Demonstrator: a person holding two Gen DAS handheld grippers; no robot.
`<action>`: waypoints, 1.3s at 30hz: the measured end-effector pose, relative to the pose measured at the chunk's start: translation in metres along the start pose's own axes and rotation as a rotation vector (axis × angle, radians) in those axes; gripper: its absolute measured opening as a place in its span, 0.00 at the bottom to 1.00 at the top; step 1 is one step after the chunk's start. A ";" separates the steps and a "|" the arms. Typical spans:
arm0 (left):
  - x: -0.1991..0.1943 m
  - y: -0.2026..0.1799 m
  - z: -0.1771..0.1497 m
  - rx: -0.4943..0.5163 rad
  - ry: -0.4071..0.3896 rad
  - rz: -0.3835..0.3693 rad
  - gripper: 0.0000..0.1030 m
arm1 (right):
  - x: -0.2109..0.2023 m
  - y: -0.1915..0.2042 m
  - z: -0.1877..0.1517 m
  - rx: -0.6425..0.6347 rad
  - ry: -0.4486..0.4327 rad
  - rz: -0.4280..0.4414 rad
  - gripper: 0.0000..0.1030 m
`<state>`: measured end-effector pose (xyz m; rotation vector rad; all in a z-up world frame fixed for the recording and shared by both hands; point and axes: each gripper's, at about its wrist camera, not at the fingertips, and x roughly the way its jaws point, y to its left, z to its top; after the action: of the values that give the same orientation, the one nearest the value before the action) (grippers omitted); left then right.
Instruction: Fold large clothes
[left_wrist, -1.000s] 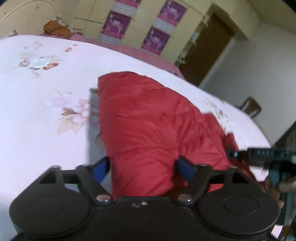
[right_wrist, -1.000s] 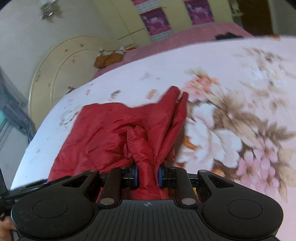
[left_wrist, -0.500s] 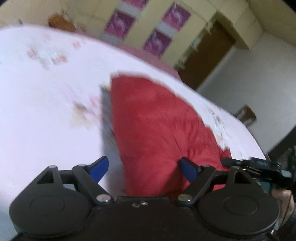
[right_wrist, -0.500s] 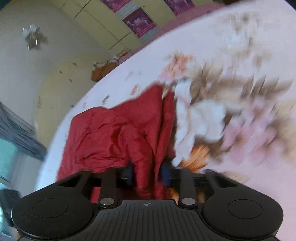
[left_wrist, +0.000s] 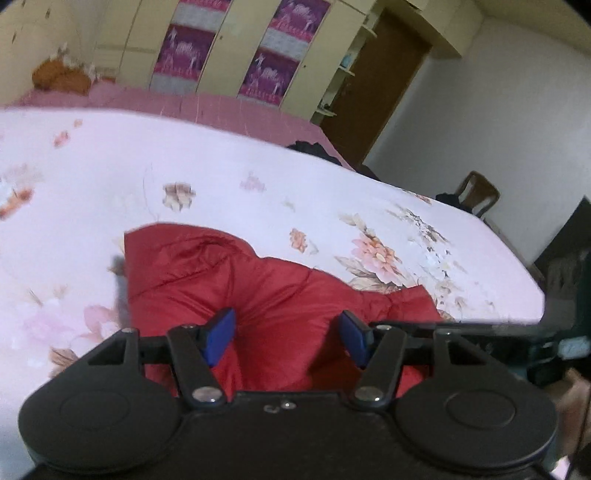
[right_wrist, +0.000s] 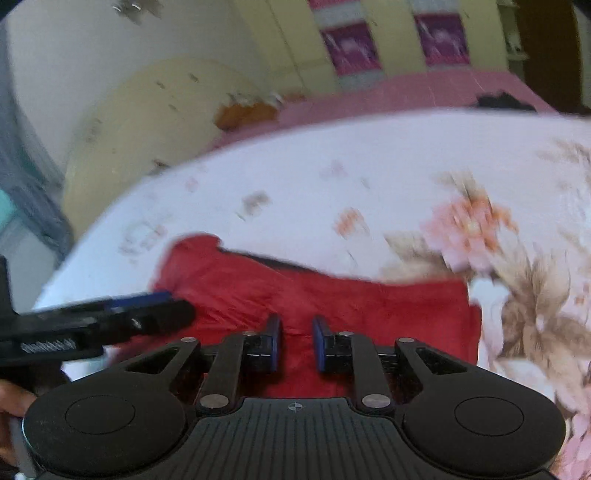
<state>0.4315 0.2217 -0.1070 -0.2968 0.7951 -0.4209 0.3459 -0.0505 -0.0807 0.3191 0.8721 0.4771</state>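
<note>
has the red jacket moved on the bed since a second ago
Yes. The red jacket now lies flatter and wider across the floral bedsheet, no longer bunched up as before.

- The left hand-held gripper (left_wrist: 286, 334) hangs over the red jacket (left_wrist: 280, 291), its jaws closing, pads apart above the fabric.
- The jacket lies on the floral bed (left_wrist: 229, 177).

Red padded jacket (left_wrist: 280, 295) folded flat on bedsheet (left_wrist: 221, 177).
</note>
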 end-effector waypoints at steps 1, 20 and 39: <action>0.002 0.005 -0.001 -0.023 0.004 -0.014 0.58 | 0.003 -0.010 -0.003 0.050 -0.006 0.016 0.14; -0.066 -0.046 -0.085 0.123 -0.093 0.044 0.57 | -0.071 -0.033 -0.062 -0.019 -0.059 -0.005 0.00; -0.148 -0.112 -0.164 0.144 -0.097 0.153 0.55 | -0.169 0.048 -0.140 -0.255 -0.104 0.096 0.46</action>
<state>0.1897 0.1764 -0.0779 -0.1200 0.6840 -0.3157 0.1294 -0.0880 -0.0337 0.1506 0.6879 0.6481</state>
